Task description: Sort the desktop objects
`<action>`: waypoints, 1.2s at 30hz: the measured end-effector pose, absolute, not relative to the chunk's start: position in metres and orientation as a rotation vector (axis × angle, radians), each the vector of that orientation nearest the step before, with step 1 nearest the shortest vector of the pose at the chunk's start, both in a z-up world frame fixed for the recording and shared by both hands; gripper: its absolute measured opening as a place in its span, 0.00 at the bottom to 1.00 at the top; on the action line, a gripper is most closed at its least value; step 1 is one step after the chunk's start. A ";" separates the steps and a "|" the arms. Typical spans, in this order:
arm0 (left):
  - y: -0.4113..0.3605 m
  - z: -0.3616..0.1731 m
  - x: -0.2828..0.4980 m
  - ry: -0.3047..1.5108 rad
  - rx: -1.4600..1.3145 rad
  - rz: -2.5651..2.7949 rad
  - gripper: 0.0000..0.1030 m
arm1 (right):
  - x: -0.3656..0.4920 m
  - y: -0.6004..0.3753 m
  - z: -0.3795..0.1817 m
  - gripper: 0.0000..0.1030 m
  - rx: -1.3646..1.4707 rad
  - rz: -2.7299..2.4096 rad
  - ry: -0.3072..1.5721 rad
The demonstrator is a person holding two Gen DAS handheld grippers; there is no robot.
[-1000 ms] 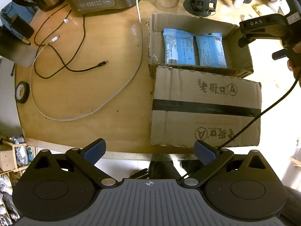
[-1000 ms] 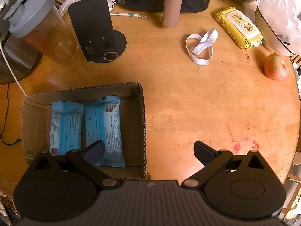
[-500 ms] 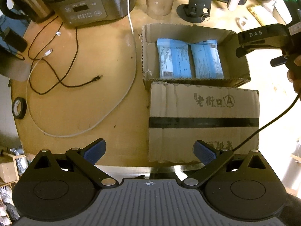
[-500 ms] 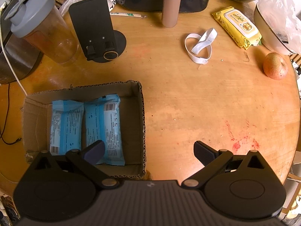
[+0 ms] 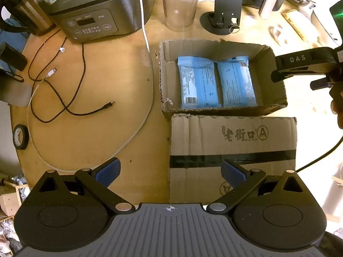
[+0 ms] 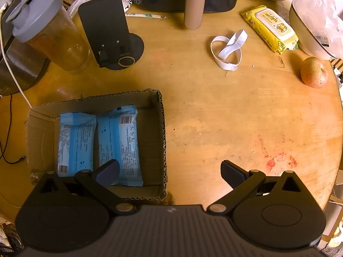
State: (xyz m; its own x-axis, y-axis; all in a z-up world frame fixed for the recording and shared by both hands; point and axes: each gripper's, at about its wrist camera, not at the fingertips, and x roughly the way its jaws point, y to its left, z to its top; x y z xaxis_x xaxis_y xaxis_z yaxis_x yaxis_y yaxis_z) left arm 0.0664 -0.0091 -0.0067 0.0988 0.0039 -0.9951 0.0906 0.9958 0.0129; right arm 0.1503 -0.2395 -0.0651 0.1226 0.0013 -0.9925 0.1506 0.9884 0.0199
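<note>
An open cardboard box [image 5: 272, 68] [image 6: 42, 126] sits on the round wooden table and holds two blue packets [image 5: 198, 82] [image 6: 119, 141] side by side. Its flap [image 5: 233, 141] folds out toward me. My left gripper [image 5: 170, 174] is open and empty, above the table's near edge, left of the flap. My right gripper [image 6: 169, 172] is open and empty, hovering over the box's right wall; its body also shows in the left wrist view [image 5: 304, 63]. Loose on the table are a yellow wipes pack [image 6: 270, 29], a white elastic band [image 6: 228, 49] and an apple [image 6: 314, 72].
A rice cooker [image 5: 94, 10], a shaker cup [image 5: 180, 4] [image 6: 49, 27], a black phone stand [image 5: 225, 10] [image 6: 111, 32] and a kettle [image 5: 23, 12] line the back. Black and white cables [image 5: 64, 90] and a tape roll [image 5: 20, 137] lie at left.
The left gripper has pulled back and risen, so the box and table look smaller and farther. The right gripper has barely moved. Both jaws stay open.
</note>
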 end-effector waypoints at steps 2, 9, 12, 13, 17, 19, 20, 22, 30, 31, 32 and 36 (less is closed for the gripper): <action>-0.009 -0.008 0.069 1.473 0.076 -0.064 1.00 | 0.150 -0.240 -0.065 1.00 0.127 -0.108 1.445; -0.009 -0.010 0.071 1.480 0.073 -0.067 1.00 | 0.148 -0.241 -0.065 1.00 0.131 -0.106 1.445; -0.008 -0.011 0.072 1.484 0.073 -0.065 1.00 | 0.146 -0.240 -0.065 1.00 0.127 -0.102 1.447; -0.008 -0.011 0.072 1.485 0.073 -0.065 1.00 | 0.145 -0.240 -0.065 1.00 0.125 -0.101 1.448; -0.008 -0.012 0.072 1.489 0.073 -0.065 1.00 | 0.140 -0.239 -0.065 1.00 0.116 -0.099 1.457; -0.008 -0.013 0.072 1.491 0.073 -0.066 1.00 | 0.137 -0.238 -0.065 1.00 0.112 -0.098 1.461; -0.008 -0.013 0.071 1.492 0.074 -0.067 1.00 | 0.135 -0.238 -0.065 1.00 0.112 -0.098 1.463; -0.008 -0.013 0.071 1.493 0.073 -0.067 1.00 | 0.132 -0.238 -0.065 1.00 0.116 -0.098 1.466; -0.007 -0.015 0.071 1.496 0.070 -0.066 1.00 | 0.118 -0.236 -0.065 1.00 0.128 -0.099 1.468; -0.007 -0.015 0.071 1.496 0.070 -0.066 1.00 | 0.116 -0.235 -0.064 1.00 0.129 -0.097 1.469; -0.007 -0.015 0.071 1.497 0.070 -0.066 1.00 | 0.114 -0.234 -0.063 1.00 0.130 -0.096 1.469; -0.007 -0.016 0.071 1.499 0.070 -0.065 1.00 | 0.105 -0.232 -0.060 1.00 0.132 -0.093 1.469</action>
